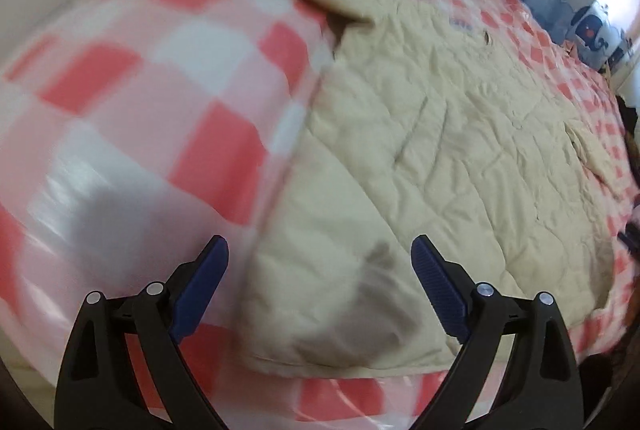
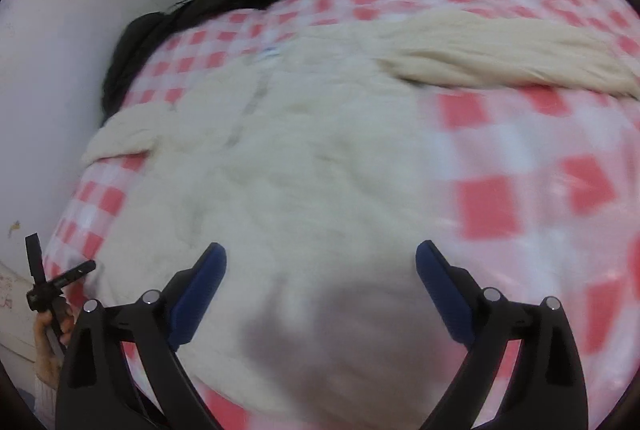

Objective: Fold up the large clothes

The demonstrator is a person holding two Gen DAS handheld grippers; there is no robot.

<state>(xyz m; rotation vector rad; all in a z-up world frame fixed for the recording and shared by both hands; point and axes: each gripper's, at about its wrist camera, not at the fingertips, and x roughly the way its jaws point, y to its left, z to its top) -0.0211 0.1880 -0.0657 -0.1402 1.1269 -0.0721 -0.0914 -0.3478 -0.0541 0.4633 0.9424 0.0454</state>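
Cream garment (image 1: 420, 134) lies spread on the checked bed (image 1: 140, 90). Left tool (image 1: 320, 250) and right tool (image 2: 320, 254) both spread, empty. Recommend pinching matching hem corners (blur obscures edges) before folding evenly.

No readable text, label, brand or number anywhere; small blue mark on cream garment (image 1: 440, 150) too blurred.
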